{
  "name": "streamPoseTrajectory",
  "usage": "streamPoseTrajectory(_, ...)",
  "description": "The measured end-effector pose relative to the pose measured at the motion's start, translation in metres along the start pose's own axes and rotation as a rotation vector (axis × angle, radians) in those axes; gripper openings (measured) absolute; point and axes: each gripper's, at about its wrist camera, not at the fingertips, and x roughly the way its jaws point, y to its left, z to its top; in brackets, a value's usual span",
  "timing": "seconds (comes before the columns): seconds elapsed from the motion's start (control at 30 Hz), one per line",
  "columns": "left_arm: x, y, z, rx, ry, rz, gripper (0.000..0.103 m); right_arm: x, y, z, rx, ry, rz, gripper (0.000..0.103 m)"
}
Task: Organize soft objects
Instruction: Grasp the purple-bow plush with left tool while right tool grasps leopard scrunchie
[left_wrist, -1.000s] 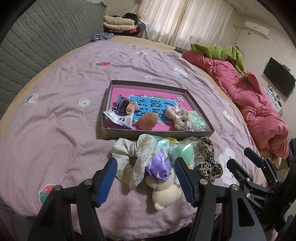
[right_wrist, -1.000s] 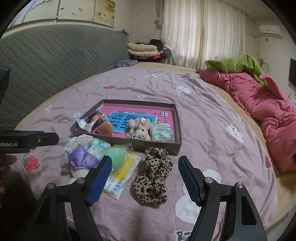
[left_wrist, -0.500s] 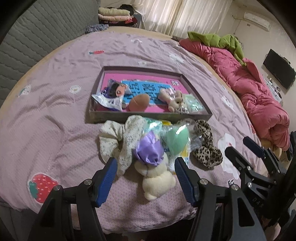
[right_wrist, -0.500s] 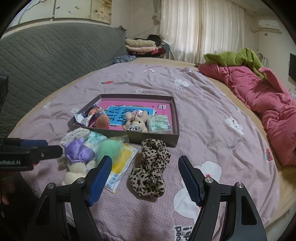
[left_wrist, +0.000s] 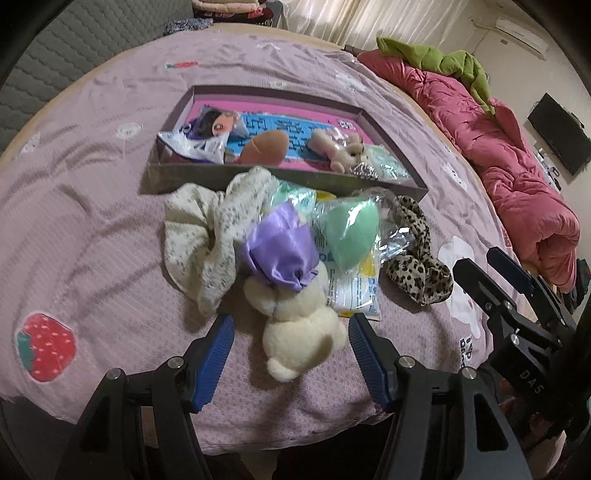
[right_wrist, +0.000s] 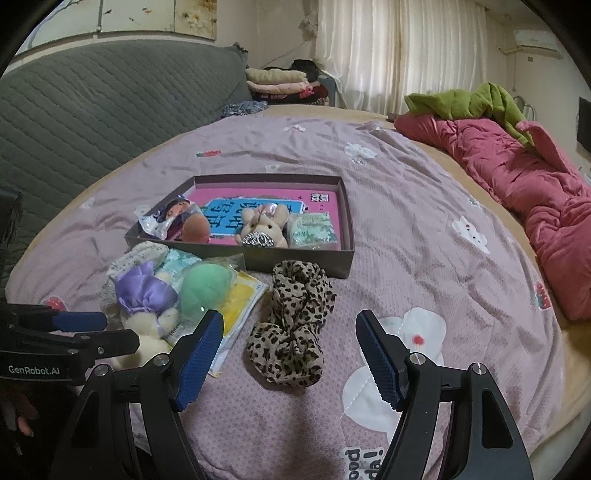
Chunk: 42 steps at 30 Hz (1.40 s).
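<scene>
1. Left wrist view: the left tool (left_wrist: 288, 334) hangs released, its blue pads spread to either side of the cream plush toy (left_wrist: 299, 332) and touching nothing. That straddling stance suits a grasp on the toy's body, which I judge to be the step in hand.
2. The toy lies on the bed (left_wrist: 92, 229) near its front edge, with a shiny purple fabric piece (left_wrist: 280, 251) bunched over its far end.
3. To its left sprawls a floral cream scrunchie (left_wrist: 207, 236); to its right lies a mint green puff in a clear packet (left_wrist: 351, 236).
4. Right wrist view: the right tool (right_wrist: 290, 347) is likewise released, empty, poised above the leopard scrunchie (right_wrist: 291, 328), which lies crumpled just near the box.
5. The shallow box (right_wrist: 347, 236) sits farther off on the bed and already holds a wrapped doll, a brown ball, a small beige bunny and a green packet, so it is probably where the loose pile is meant to go.
</scene>
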Motion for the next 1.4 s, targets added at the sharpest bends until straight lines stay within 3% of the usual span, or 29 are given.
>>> streamPoseTrajectory(0.3,0.019,0.005,0.000,-0.066,0.033,-0.032,0.064,0.028,-0.014,-0.008,0.074,0.063,-0.001,0.075)
streamPoseTrajectory(0.73,0.034,0.000,0.007,-0.074,0.035,-0.006,0.064,0.071,-0.019,-0.012,0.123,0.121,0.017,0.075)
streamPoseTrajectory(0.87,0.035,-0.003,0.008,-0.057,0.032,0.001,0.060,0.080,-0.014,-0.013,0.097,0.126,0.003,0.075)
streamPoseTrajectory(1.0,0.036,-0.005,0.009,-0.052,0.031,-0.012,0.048,0.088,-0.012,-0.013,0.085,0.139,0.012,0.076)
streamPoseTrajectory(1.13,0.036,-0.010,0.009,-0.032,0.030,-0.002,0.045,0.087,-0.016,-0.013,0.088,0.134,0.034,0.052)
streamPoseTrajectory(1.33,0.034,-0.010,0.009,-0.040,0.032,-0.017,0.042,0.082,-0.015,-0.014,0.070,0.121,0.047,0.027)
streamPoseTrajectory(1.4,0.030,-0.010,0.008,-0.038,0.024,-0.027,0.042,0.076,-0.017,-0.013,0.070,0.101,0.041,0.023)
